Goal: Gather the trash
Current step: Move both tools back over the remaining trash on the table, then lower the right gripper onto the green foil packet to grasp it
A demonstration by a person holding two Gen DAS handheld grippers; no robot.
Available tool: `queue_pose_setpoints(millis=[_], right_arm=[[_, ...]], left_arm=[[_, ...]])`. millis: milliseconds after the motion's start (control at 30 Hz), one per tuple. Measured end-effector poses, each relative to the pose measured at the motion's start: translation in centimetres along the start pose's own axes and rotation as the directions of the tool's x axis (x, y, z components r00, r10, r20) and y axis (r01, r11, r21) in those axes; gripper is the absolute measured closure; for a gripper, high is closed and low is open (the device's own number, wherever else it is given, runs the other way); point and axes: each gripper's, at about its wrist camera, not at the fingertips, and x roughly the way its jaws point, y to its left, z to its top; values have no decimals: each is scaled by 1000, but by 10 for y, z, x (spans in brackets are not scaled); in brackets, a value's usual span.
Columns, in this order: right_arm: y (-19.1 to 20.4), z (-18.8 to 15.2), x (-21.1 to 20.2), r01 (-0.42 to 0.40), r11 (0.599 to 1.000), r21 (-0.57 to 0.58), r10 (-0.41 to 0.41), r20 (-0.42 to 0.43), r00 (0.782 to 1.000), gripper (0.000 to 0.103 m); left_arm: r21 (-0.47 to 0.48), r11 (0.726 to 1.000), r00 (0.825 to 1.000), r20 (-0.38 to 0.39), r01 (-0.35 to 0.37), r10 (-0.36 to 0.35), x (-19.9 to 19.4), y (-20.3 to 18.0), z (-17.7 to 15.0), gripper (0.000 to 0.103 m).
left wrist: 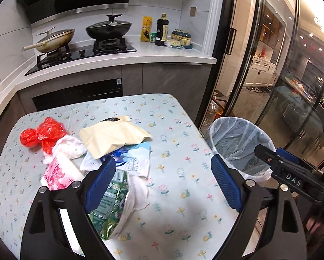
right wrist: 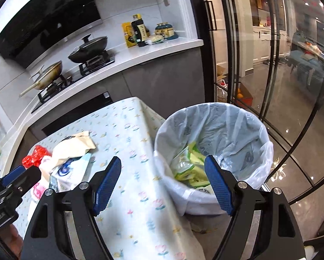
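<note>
Two grippers: both are hanging over a kitchen bench [left wrist: 183, 130] covered in a flower-print cloth, each spread wide and gripping nothing.
Left gripper [left wrist: 163, 182]: its blue pads are standing far apart above the near end of a litter pile, the left pad overlapping a green printed wrapper [left wrist: 112, 203].
Right gripper [right wrist: 163, 184]: its jaws are gaping just as wide, straddling the bench edge and the near rim of the trash bin [right wrist: 259, 151].
Trash on the bench: a cream paper bag [left wrist: 112, 136] is lying on top of a blue-and-white plastic bag [left wrist: 136, 158]; white tissue [left wrist: 71, 145], a pink printed packet [left wrist: 55, 173] and a crumpled red plastic bag [left wrist: 42, 134] are sitting to its left, all touching or overlapping.
Trash bin: it is standing on the floor just beside the bench's right edge, lined with a white plastic liner, and already holding yellow-green packets [right wrist: 190, 166].
Background: two lidded pans [left wrist: 107, 28] are sitting on a gas hob, with bottles [left wrist: 162, 30] crowding the counter behind; glass doors are reflecting room lights to the right.
</note>
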Motion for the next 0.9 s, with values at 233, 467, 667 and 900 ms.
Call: queue_pose_setpoints(millis=[233,467,667,900], right_arm=[[26,-17,-10,-13,999,-32,13,-14,1000,27],[53,-32,-12,-39,997,-61,37,-37,999,27],[77,-46,-9,-68,994,-88,62,-73,995,27],[106,-70,8,-119,987,-105,102,-156,982,27]], left_arm=[[-19,1000,1000,-16,-22,22,-12,27,-20,17],[-46,998,999,-28,-40,39,-23,54,-33,15],[-56,996,997,-46,-71,69,-30,79,-50,12],[-88,991,991,-90,-104,96,-32,112,-69,12]])
